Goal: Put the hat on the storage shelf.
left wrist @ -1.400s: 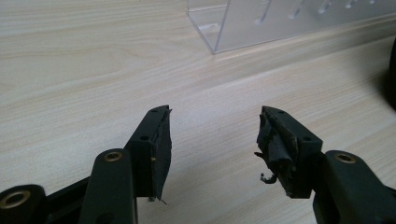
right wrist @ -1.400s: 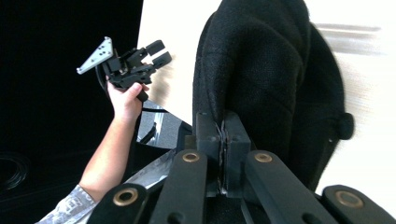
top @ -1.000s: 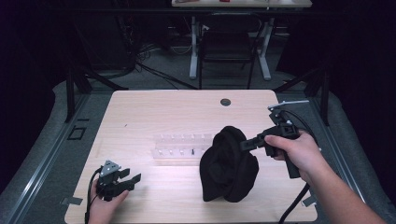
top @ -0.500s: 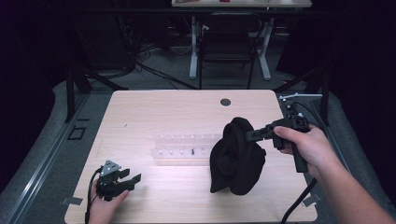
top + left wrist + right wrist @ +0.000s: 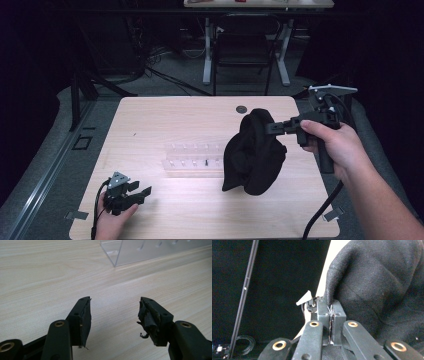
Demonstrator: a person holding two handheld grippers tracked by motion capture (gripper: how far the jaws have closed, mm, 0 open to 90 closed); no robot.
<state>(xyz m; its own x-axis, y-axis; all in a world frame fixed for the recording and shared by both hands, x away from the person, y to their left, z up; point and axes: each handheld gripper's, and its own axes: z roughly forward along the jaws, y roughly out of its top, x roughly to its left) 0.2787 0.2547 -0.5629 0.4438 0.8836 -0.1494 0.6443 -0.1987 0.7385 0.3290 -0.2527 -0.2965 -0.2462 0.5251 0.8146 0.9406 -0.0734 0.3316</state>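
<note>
Two tools are at work here. The right tool (image 5: 270, 128) is clamped tight on the top edge of a black cloth (image 5: 252, 157), and the cloth hangs down from it, over the right half of the counter (image 5: 165, 120). In the right gripper view the jaws are pressed together with a fold of cloth (image 5: 377, 285) pinched between them. The bottom of the cloth looks close to the wood, maybe just brushing it; I cannot tell for sure.

The left tool (image 5: 131, 196) rests low at the near left corner, well apart from the cloth. Its jaws stand wide apart with nothing between them, as the left gripper view shows (image 5: 113, 315).

A clear rack (image 5: 195, 157) lies in the middle of the counter, just beside the hanging cloth, with a small dark bit in it.

I think the step now is lifting the cloth and shaking it loose. To do it well, the right hand (image 5: 332, 147) should keep its grip firm so the fold does not slip out. It should lift high so the cloth hangs free. It should swing clear of the rack so nothing gets knocked. Then the left tool could come over and catch a loose corner.
</note>
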